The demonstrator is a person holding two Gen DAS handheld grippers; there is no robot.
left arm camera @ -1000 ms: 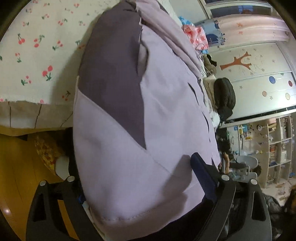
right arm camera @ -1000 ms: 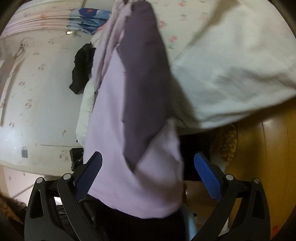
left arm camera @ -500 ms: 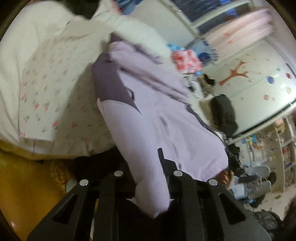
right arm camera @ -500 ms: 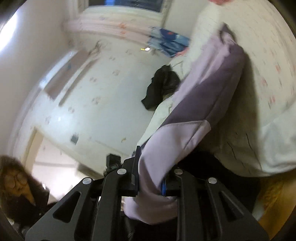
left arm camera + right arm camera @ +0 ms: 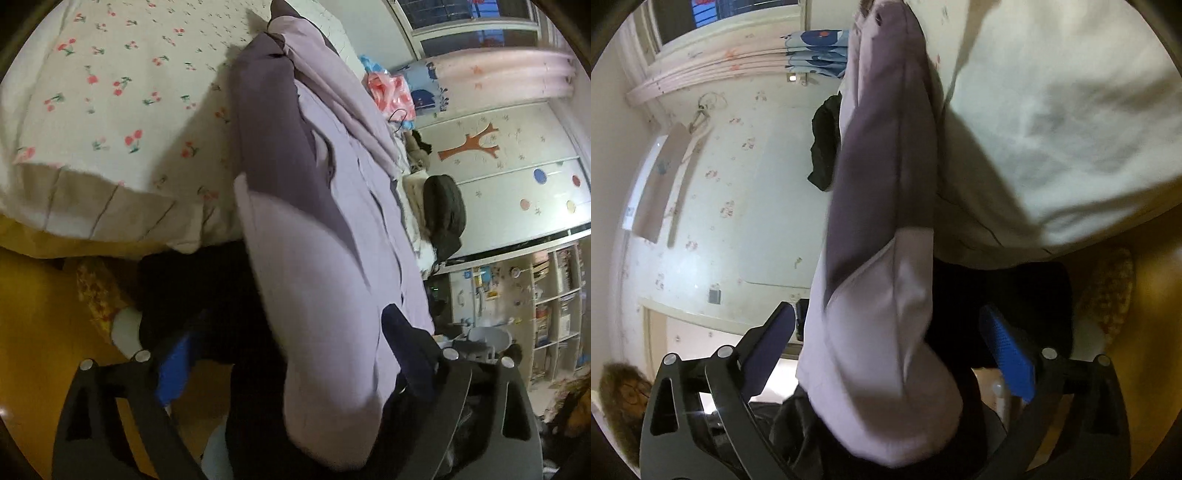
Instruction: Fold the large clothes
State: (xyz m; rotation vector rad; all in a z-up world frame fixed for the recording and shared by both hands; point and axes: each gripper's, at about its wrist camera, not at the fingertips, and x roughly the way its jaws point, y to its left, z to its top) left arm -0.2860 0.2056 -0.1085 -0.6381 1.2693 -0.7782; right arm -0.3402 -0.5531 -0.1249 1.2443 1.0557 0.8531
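A large lilac garment with dark purple panels (image 5: pixel 314 277) lies along the bed and hangs over its near edge. In the left wrist view its lower end droops between the fingers of my left gripper (image 5: pixel 288 350), whose jaws are opening and stand wide, the pads not pressing the cloth. The right wrist view shows the other hanging end of the garment (image 5: pixel 879 221) between the fingers of my right gripper (image 5: pixel 886 347). Its jaws are opening too, with a gap on each side of the cloth.
The bed (image 5: pixel 110 92) has a cherry-print sheet and a pale cover (image 5: pixel 1052 110). Below it are a wooden floor (image 5: pixel 33 314) and a patterned slipper (image 5: pixel 99 295). A black clothing heap (image 5: pixel 443 214) lies further along. Shelves (image 5: pixel 546 314) stand far right; a person (image 5: pixel 620 391) is at lower left.
Half a second ago both grippers were shut on the garment's hanging ends. Now both stand wide apart and the cloth hangs loose between the fingers, much as a second ago.
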